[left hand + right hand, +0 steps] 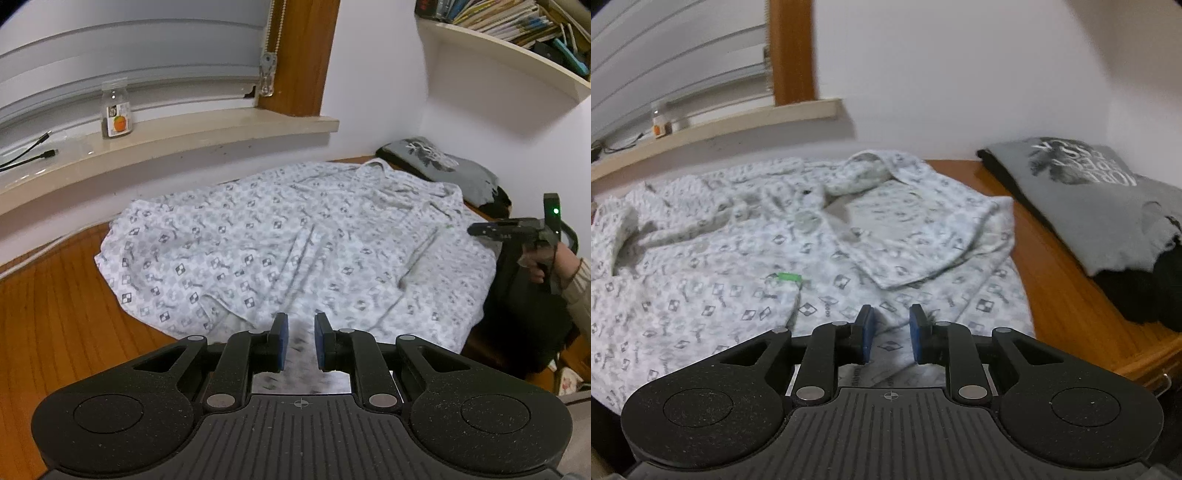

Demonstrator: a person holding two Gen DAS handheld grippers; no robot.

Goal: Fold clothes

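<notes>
The patterned shirt (295, 243) runs under the left gripper (301, 341) at 6 o'clock, so its near hem is hidden there. In the right wrist view the shirt's left part is cut off at 9 o'clock, and motion blur smears its collar (864, 173) and print. The small jar (659, 122) on the windowsill (738, 122) at 10 o'clock is too blurred to read. The grey folded garment (1100, 206) at 3 o'clock covers a black item (1145, 288) beneath; what that is cannot be told. In the left wrist view, the books (517, 22) at 1 o'clock are cropped by the top edge, and the person's sleeve (580, 284) at 3 o'clock is cropped by the right edge.
</notes>
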